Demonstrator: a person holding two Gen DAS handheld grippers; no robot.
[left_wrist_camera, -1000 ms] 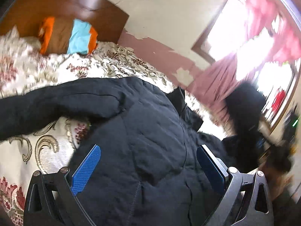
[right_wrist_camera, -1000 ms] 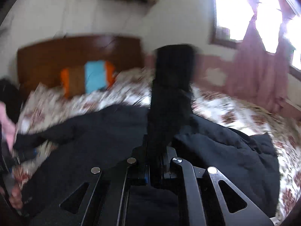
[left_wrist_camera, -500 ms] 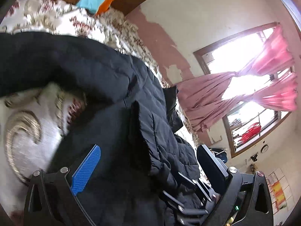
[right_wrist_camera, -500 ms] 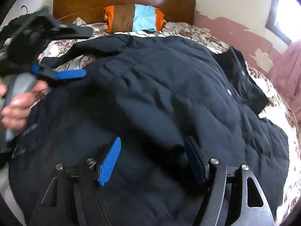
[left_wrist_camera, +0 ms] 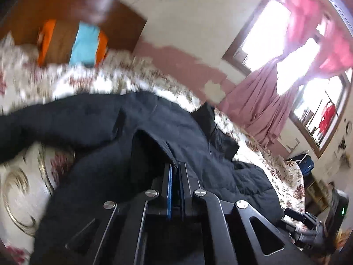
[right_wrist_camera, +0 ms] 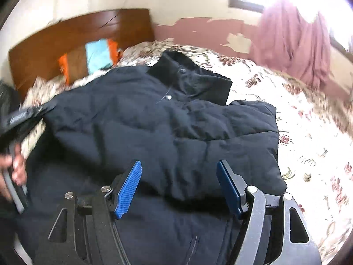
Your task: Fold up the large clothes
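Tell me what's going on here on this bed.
A person with a gripper in each hand is folding a dark padded jacket spread on a floral bedspread. The left gripper has just clamped shut on a fold of the jacket. The right gripper is open above it, gripping nothing.

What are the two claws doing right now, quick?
Left claw: it has just closed, pinching a fold of the dark jacket.
Right claw: open over the jacket, holding nothing.
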